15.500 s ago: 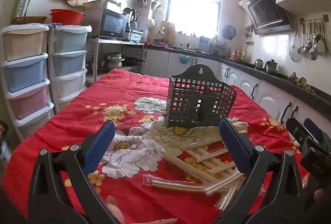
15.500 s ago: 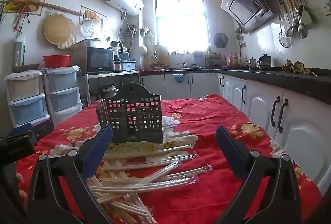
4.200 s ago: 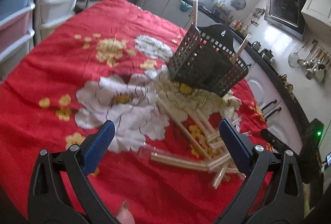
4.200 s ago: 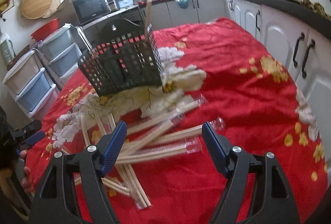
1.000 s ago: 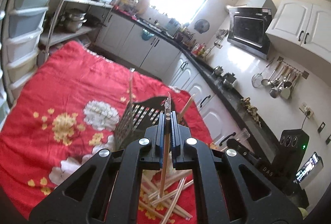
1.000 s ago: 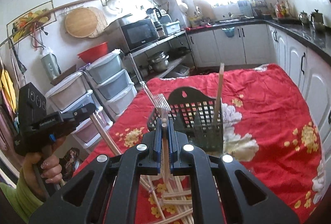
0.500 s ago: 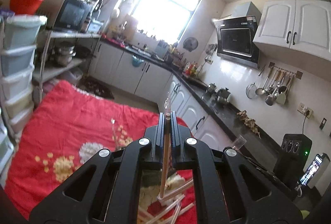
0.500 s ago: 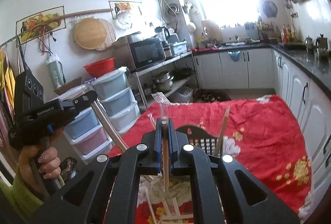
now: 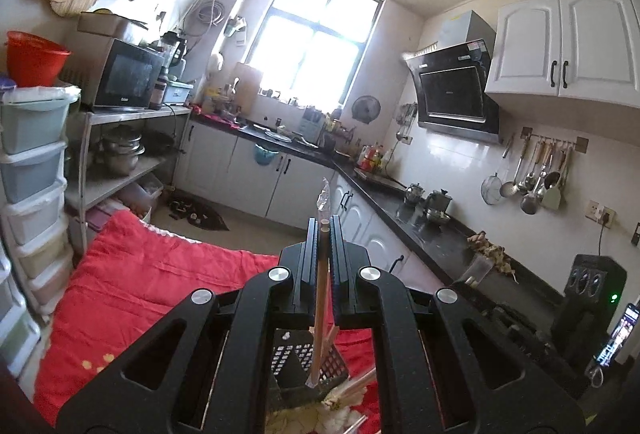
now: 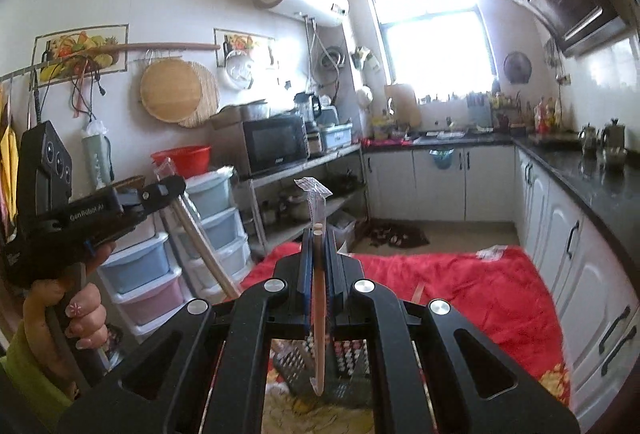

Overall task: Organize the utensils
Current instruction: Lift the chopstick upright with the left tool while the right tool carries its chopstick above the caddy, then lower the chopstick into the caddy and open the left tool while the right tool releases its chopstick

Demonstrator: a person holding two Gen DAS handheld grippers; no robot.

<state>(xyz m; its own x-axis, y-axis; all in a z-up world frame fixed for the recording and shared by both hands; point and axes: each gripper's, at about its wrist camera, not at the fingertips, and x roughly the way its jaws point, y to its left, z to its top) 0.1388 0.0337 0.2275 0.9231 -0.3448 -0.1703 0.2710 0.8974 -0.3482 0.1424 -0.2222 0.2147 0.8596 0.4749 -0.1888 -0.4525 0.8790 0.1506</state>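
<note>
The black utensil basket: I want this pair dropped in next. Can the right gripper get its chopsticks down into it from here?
Probably yes. The right gripper holds wrapped chopsticks upright, lower ends hanging just over the black utensil basket, with nothing visible between.

Utensil basket mostly behind fingers

Two grippers show, each clamped on one wrapped pair of chopsticks. One dark basket stands below on one red cloth.
</note>
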